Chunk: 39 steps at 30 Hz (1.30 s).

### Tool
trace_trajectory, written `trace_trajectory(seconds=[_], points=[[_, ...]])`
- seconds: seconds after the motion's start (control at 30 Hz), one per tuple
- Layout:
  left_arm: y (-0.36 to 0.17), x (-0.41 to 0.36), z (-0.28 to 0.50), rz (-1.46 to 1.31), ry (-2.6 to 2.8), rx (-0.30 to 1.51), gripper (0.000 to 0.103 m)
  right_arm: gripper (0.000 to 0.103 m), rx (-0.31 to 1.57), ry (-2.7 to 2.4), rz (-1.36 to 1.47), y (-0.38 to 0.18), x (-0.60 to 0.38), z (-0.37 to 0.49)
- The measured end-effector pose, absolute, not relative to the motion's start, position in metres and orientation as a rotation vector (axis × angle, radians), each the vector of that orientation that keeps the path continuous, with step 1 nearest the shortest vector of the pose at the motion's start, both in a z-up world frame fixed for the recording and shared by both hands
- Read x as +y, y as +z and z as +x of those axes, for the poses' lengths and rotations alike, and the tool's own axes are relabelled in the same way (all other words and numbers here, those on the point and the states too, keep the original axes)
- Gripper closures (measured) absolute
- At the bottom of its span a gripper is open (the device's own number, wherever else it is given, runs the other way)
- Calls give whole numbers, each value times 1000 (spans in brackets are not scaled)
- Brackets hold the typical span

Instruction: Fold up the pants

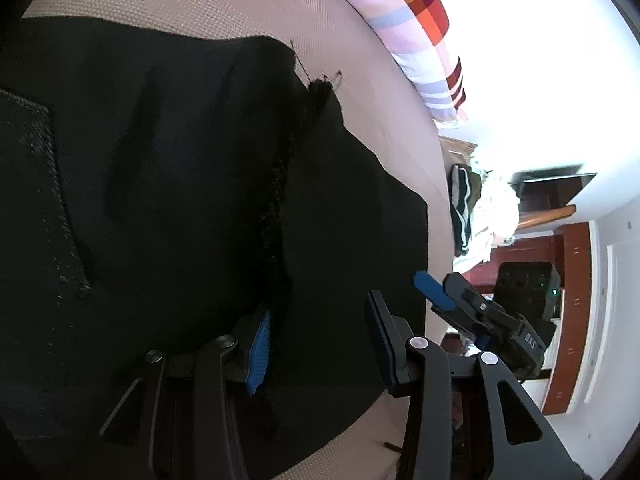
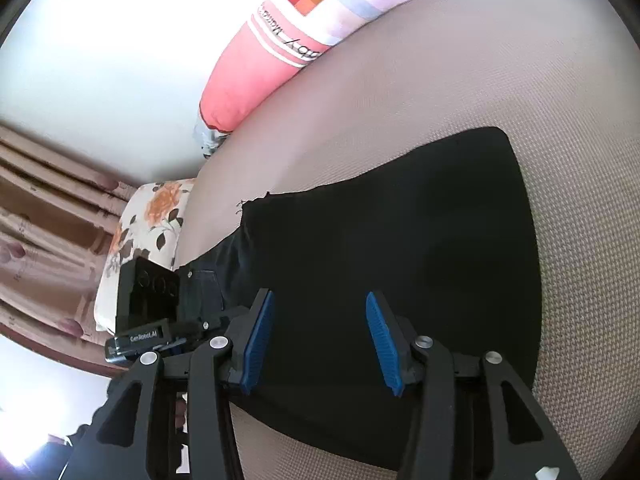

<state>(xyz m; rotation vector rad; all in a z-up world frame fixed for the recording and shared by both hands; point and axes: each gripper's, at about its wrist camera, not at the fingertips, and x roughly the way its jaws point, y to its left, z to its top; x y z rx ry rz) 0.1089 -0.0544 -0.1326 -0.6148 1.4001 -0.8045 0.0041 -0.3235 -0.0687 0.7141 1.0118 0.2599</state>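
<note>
Black pants (image 1: 192, 200) lie flat on the beige bed (image 2: 580, 240) beneath your left gripper (image 1: 316, 344) and right gripper (image 2: 320, 340), both open and empty, so pinching only the top layer could leave the fold uneven.

The left claw (image 2: 138, 338) has "CenRobot.AI" on it, at about eight o'clock. The pillow's (image 2: 296, 46) letters are too blurry to read.
</note>
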Motion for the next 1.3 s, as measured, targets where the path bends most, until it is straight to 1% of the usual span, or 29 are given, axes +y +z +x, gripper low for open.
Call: trace_trajectory(seconds=[0.07,0.13,0.17,0.2,0.3,0.4,0.5,0.6,0.7,0.83,0.87,0.9,0.97,1.03,1.17,1.3], points=[[-130,-57,108,-577,-810,1383,61,57,1014,249,714,-70,-324,4],[-129,-59,109,-557,-791,1372,71,57,1016,252,717,-71,-322,6],[-130,-58,109,-539,-762,1368,87,57,1018,249,715,-71,-322,6],[-130,-59,108,-513,-734,1364,96,57,1019,247,712,-71,-321,7],[-124,-61,100,-435,-695,1328,99,57,1032,228,699,-72,-319,8],[-107,-71,90,-322,-660,1291,100,57,1048,200,686,-75,-319,7],[-98,-67,83,-310,-648,1285,100,57,1054,192,683,-75,-319,7],[-100,-58,77,-284,-647,1290,100,57,1062,179,658,-75,-318,7],[-115,-59,79,-248,-635,1297,99,58,1086,139,568,-79,-311,8],[-111,-63,76,-190,-635,1265,97,58,1090,112,406,-77,-293,10],[-109,-63,76,-180,-618,1257,94,58,1089,108,385,-76,-291,9],[-106,-62,76,-162,-589,1242,91,58,1080,98,366,-73,-290,9],[-97,-62,76,-111,-538,1186,88,58,1052,67,336,-67,-291,10],[-88,-62,77,-45,-498,1112,88,58,1030,34,290,-61,-293,13],[-76,-68,85,-36,-511,1018,87,58,999,-36,210,-52,-300,27],[-77,-88,94,-13,-591,972,87,59,1014,-89,176,-59,-308,46]])
